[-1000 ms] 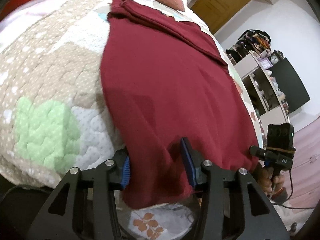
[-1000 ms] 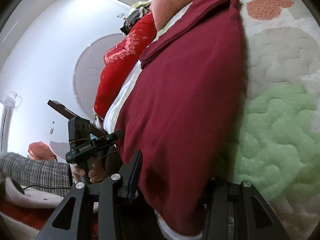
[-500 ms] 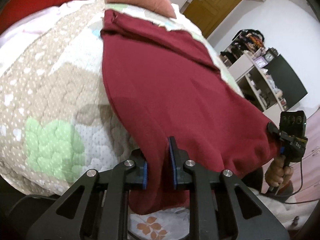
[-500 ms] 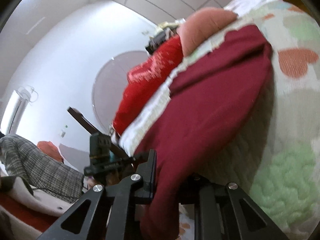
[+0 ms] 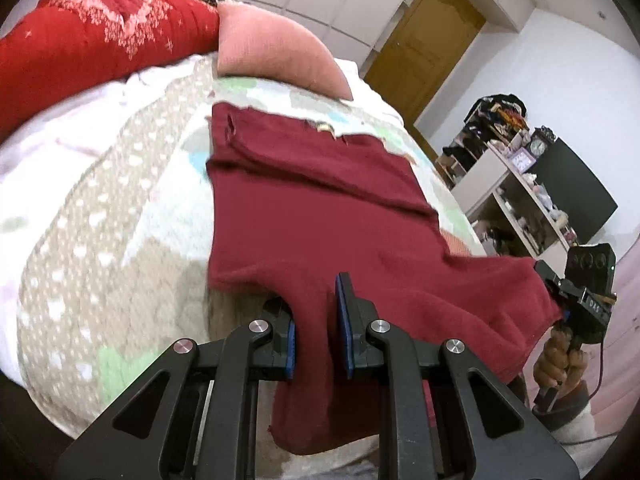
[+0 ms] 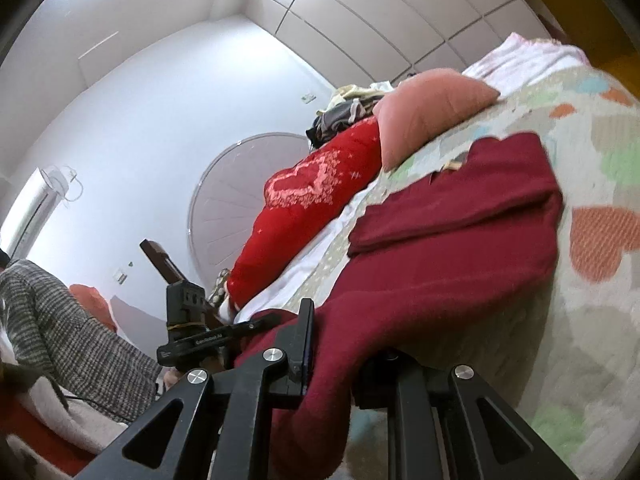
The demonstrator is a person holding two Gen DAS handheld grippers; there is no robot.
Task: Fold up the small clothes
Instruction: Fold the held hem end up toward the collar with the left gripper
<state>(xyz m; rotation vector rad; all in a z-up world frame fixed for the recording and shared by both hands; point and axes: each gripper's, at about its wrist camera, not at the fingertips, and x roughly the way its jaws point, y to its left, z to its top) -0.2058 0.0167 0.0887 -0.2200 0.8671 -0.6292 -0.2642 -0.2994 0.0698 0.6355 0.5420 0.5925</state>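
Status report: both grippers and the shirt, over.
Left gripper shut on maroon shirt hem. Right gripper shut on the other corner. Hem lifted off quilt. Pink pillow beyond collar, not touching.

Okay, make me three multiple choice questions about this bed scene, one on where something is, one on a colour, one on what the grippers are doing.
1. Where does the pink pillow lie?
A. On the bed beyond the garment's far edge
B. On the floor
C. On the shelf

2. What colour is the garment being folded?
A. Navy
B. Maroon
C. White

3. What state are the two grippers in?
A. Both open, clear of the cloth
B. Only the left holds cloth
C. Both shut on the garment's near edge

Answers: 1 A, it rests on the quilt past the garment. 2 B, the cloth is dark red. 3 C, the left gripper and right gripper each pinch cloth.
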